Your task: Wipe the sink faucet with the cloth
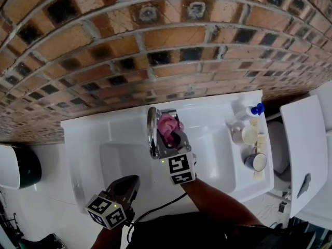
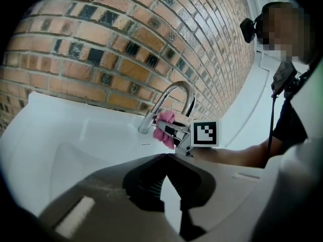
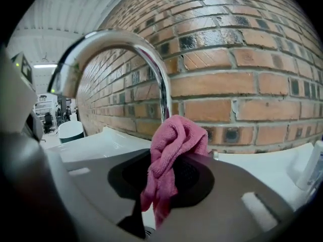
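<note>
A curved chrome faucet [image 1: 152,131] [image 2: 174,97] [image 3: 126,54] rises from the back of the white sink [image 1: 218,160]. My right gripper [image 1: 175,139] [image 3: 166,185] is shut on a bunched pink cloth [image 1: 168,126] [image 2: 166,127] [image 3: 171,158], held just right of the faucet neck near its base. In the right gripper view the cloth sticks up between the jaws in front of the faucet stem. My left gripper [image 1: 129,187] [image 2: 169,190] hangs low over the sink's front edge, away from the faucet, its jaws together with nothing between them.
Brick wall [image 1: 155,45] stands behind the sink. On the sink's right ledge are a blue-capped bottle [image 1: 249,110], cups [image 1: 249,135] and a dark mug [image 1: 256,161]. A dark bin [image 1: 23,167] is at the left, a white toilet lid [image 1: 306,154] at the right.
</note>
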Available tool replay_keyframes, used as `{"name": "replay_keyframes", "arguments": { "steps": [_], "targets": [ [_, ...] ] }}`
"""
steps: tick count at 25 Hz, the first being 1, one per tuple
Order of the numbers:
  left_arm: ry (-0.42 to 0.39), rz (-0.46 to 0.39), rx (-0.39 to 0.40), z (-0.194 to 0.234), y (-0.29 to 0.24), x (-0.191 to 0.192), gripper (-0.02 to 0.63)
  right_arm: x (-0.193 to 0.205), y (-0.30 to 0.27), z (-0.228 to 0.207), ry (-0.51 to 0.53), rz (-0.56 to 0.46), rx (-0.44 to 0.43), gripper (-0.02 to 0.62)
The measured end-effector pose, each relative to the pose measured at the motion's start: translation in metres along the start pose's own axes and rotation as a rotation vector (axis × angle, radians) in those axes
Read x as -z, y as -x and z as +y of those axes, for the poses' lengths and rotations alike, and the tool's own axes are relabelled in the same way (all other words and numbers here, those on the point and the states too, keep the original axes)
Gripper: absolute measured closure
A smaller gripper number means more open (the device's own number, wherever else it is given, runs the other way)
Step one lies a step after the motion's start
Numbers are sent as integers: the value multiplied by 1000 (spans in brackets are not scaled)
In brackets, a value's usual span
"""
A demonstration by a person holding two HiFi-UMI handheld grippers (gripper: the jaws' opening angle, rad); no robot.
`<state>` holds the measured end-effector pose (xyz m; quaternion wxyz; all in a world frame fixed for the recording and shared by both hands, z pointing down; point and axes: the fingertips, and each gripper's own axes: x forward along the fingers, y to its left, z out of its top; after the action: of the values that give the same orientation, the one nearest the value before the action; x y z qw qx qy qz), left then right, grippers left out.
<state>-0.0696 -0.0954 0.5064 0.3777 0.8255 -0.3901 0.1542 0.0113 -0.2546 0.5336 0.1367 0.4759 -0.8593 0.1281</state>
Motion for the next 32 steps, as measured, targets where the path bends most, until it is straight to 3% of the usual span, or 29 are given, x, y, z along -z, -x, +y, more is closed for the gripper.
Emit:
{"name": "replay_keyframes", "arguments": {
  "steps": [14, 25, 29, 32],
  "targets": [
    [37, 34, -1, 12, -12, 6, 600, 40, -24, -17, -215, 77, -18, 500],
    [22, 46, 13, 6, -17, 6, 600, 87, -15, -19, -330, 226, -53, 500],
    [20, 41, 13, 5, -16, 7, 600, 98, -4, -4, -357, 269, -120, 500],
    [20, 33, 14, 4, -14, 7, 600, 84, -2, 23, -446, 211, -251, 500]
  ]
}}
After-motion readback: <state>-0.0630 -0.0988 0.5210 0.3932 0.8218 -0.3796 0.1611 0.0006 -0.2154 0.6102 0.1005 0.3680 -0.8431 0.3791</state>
